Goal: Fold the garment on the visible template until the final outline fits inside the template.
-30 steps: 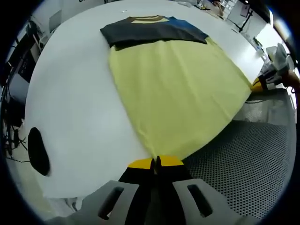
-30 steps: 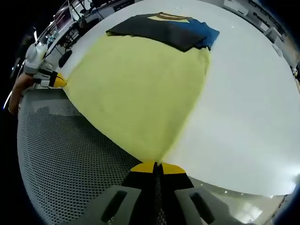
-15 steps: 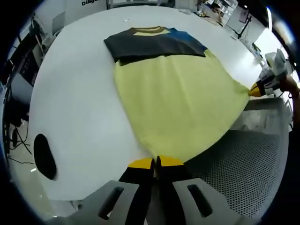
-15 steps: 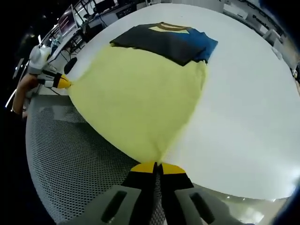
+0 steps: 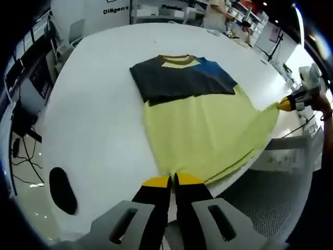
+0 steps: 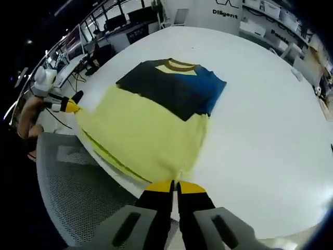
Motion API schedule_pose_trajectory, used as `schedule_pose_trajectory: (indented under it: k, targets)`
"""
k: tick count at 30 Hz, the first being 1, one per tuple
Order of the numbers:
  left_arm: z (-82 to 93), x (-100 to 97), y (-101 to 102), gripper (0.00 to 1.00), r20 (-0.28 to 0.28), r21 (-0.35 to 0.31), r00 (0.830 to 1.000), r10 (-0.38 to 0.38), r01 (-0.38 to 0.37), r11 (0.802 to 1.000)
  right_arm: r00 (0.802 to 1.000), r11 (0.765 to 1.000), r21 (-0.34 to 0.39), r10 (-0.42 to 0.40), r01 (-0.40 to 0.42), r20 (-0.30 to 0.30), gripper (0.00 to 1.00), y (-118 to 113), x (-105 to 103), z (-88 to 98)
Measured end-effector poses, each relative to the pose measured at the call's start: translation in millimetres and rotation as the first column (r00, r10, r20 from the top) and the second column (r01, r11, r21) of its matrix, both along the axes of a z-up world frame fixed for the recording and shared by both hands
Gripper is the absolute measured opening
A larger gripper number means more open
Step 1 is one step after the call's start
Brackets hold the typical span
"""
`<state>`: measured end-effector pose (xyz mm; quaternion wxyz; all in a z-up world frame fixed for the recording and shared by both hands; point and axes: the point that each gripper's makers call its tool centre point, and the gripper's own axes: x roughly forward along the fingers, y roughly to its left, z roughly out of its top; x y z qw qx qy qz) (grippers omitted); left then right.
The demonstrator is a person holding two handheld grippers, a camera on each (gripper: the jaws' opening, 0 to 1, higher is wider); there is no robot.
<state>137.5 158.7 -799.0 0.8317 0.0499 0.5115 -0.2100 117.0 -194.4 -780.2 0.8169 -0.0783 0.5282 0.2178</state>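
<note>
Both grippers pinch the yellow hem of a T-shirt (image 5: 203, 130) on a white table (image 5: 99, 114): the left gripper (image 5: 173, 180) and right gripper (image 6: 175, 185), jaws closed, hold opposite bottom corners.

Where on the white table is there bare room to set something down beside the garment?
The white table is bare beside the garment on the right tongs' side, and beyond its collar. By the left tongs it is bare up to a dark oval. The near edge is crowded: both tongs grip the yellow hem there.
</note>
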Motion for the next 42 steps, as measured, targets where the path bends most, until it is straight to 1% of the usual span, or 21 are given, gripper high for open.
schedule_pose_trajectory:
  k: [1, 2, 4, 6, 10, 11, 13, 16, 21, 22, 23, 25, 27, 28, 30, 31, 33, 34, 36, 39, 42]
  targets:
    - [2.7, 4.9, -0.1, 0.06, 0.009, -0.002, 1.000, 0.003, -0.003, 1.000, 1.000, 1.000, 0.002, 0.000, 0.000, 0.020, 0.00, 1.3, 7.9, 5.6]
    - [7.4, 12.4, -1.0, 0.06, 0.027, -0.004, 1.000, 0.011, -0.011, 1.000, 1.000, 1.000, 0.004, 0.000, 0.000, 0.025, 0.00, 1.7, 10.3, 7.1]
    - [13.2, 23.1, -1.7, 0.06, 0.054, -0.009, 0.998, 0.022, -0.021, 1.000, 0.999, 1.000, 0.001, -0.002, 0.002, 0.051, 0.00, 2.3, 23.0, 15.0]
    - [22.6, 40.5, -3.1, 0.06, 0.119, -0.026, 0.991, 0.061, -0.058, 0.998, 0.998, 1.000, -0.006, -0.001, 0.001, 0.066, 0.00, 2.1, 31.1, 19.6]
    - [30.4, 54.1, -3.0, 0.06, 0.149, -0.027, 0.985, 0.086, -0.083, 0.996, 0.995, 1.000, -0.014, -0.001, 0.002, 0.102, 0.00, 0.5, 49.2, 29.0]
    - [32.5, 60.0, -3.2, 0.06, 0.163, -0.024, 0.983, 0.087, -0.084, 0.996, 0.993, 1.000, -0.013, 0.012, -0.011, 0.116, 0.00, 1.6, 54.4, 31.1]
    - [35.2, 65.8, -3.4, 0.06, 0.174, -0.024, 0.981, 0.089, -0.086, 0.996, 0.992, 1.000, -0.003, 0.006, -0.005, 0.128, 0.00, 2.6, 61.6, 32.6]
    - [45.0, 83.2, -4.7, 0.06, 0.211, -0.033, 0.973, 0.092, -0.087, 0.996, 0.989, 1.000, 0.002, 0.007, -0.007, 0.145, 0.00, 3.5, 73.3, 33.0]
    - [53.1, 105.0, -7.2, 0.06, 0.239, -0.045, 0.966, 0.098, -0.090, 0.995, 0.984, 0.999, 0.018, -0.040, 0.038, 0.175, 0.00, -1.9, 94.0, 38.9]
    - [55.7, 114.9, -7.2, 0.06, 0.258, -0.048, 0.961, 0.100, -0.090, 0.995, 0.982, 0.999, 0.023, -0.046, 0.042, 0.182, 0.00, -2.6, 98.3, 40.3]
    - [55.8, 116.8, -7.1, 0.06, 0.258, -0.049, 0.961, 0.100, -0.091, 0.995, 0.980, 0.998, 0.029, -0.053, 0.048, 0.191, 0.00, -3.3, 102.4, 41.4]
    - [57.9, 127.9, -7.3, 0.06, 0.270, -0.058, 0.957, 0.105, -0.093, 0.994, 0.977, 0.997, 0.043, -0.069, 0.061, 0.203, 0.00, -4.5, 110.8, 43.5]
    - [58.5, 138.4, -6.9, 0.06, 0.269, -0.073, 0.956, 0.121, -0.105, 0.992, 0.974, 0.996, 0.059, -0.082, 0.071, 0.213, 0.00, -5.0, 118.7, 44.7]
    - [59.5, 145.9, -6.7, 0.06, 0.278, -0.082, 0.952, 0.131, -0.112, 0.990, 0.971, 0.994, 0.070, -0.095, 0.082, 0.219, 0.00, -5.6, 124.1, 45.2]
    - [59.4, 152.2, -6.3, 0.06, 0.280, -0.085, 0.950, 0.136, -0.116, 0.990, 0.967, 0.993, 0.074, -0.103, 0.088, 0.233, 0.00, -6.8, 133.2, 46.5]
    - [60.1, 159.7, -5.9, 0.06, 0.284, -0.093, 0.947, 0.148, -0.127, 0.988, 0.966, 0.993, 0.076, -0.103, 0.088, 0.238, 0.00, -6.7, 136.8, 47.3]
    - [61.1, 163.8, -6.5, 0.06, 0.284, -0.094, 0.947, 0.148, -0.126, 0.988, 0.959, 0.992, 0.083, -0.112, 0.093, 0.261, 0.00, -6.7, 145.9, 50.2]
    - [62.8, 171.5, -6.6, 0.06, 0.294, -0.100, 0.943, 0.158, -0.134, 0.986, 0.955, 0.992, 0.084, -0.116, 0.096, 0.274, 0.00, -6.9, 151.9, 51.6]
    - [64.1, 178.8, -7.2, 0.06, 0.298, -0.102, 0.940, 0.163, -0.139, 0.985, 0.942, 0.991, 0.083, -0.127, 0.106, 0.309, 0.00, -8.2, 164.4, 55.0]
    - [69.8, 195.5, -9.2, 0.06, 0.322, -0.110, 0.930, 0.175, -0.147, 0.983, 0.932, 0.988, 0.086, -0.151, 0.130, 0.329, 0.00, -9.4, 176.8, 56.6]
    - [67.3, 209.6, -8.8, 0.06, 0.332, -0.100, 0.926, 0.181, -0.156, 0.983, 0.925, 0.984, 0.097, -0.175, 0.151, 0.337, 0.00, -9.7, 189.1, 54.7]
